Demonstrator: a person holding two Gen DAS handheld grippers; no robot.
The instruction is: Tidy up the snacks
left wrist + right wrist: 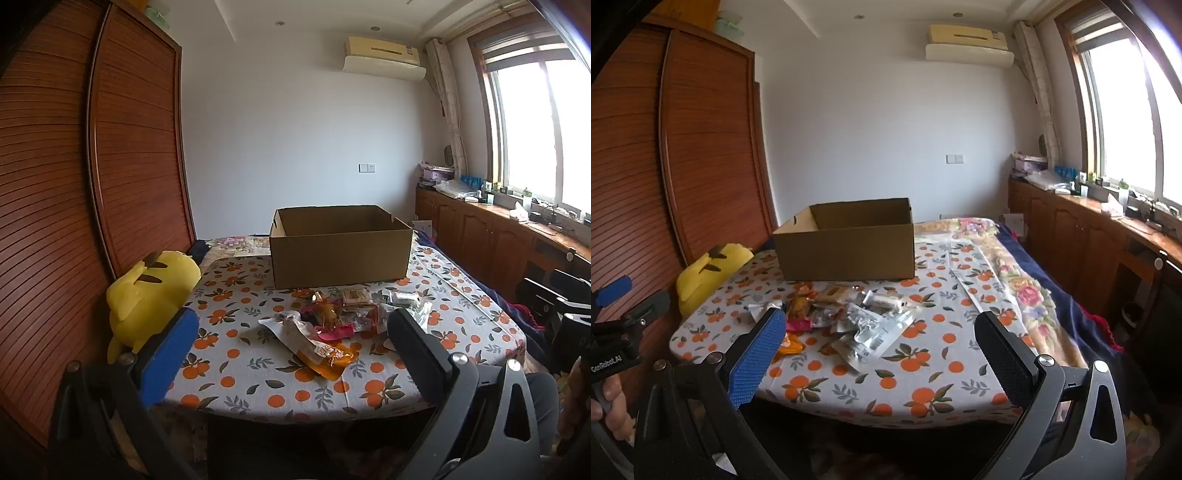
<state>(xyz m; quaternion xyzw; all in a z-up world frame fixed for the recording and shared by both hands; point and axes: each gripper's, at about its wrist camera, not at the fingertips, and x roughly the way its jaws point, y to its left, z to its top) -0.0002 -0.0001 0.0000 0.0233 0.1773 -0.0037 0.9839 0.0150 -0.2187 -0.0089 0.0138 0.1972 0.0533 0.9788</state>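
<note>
**One readable label**

I am reading "GenRobot.AI" in white letters on the black body of the left gripper (pixel 613 295), seen at the left edge of the right wrist view. I am finding the print on the snack packets (pixel 849 321) too small and blurred to read, and the box (pixel 846 251) is showing me no legible marking.

Lots of textures on my feed

Matt brown cardboard box (pixel 340 254), crinkly glossy foil and plastic snack packets (pixel 325 332) on a printed cloth cover (pixel 240 369), fuzzy yellow plush toy (pixel 147 295), slatted satin wood wardrobe (pixel 74 184), claw pads (pixel 757 354) look nubby rubber.
</note>
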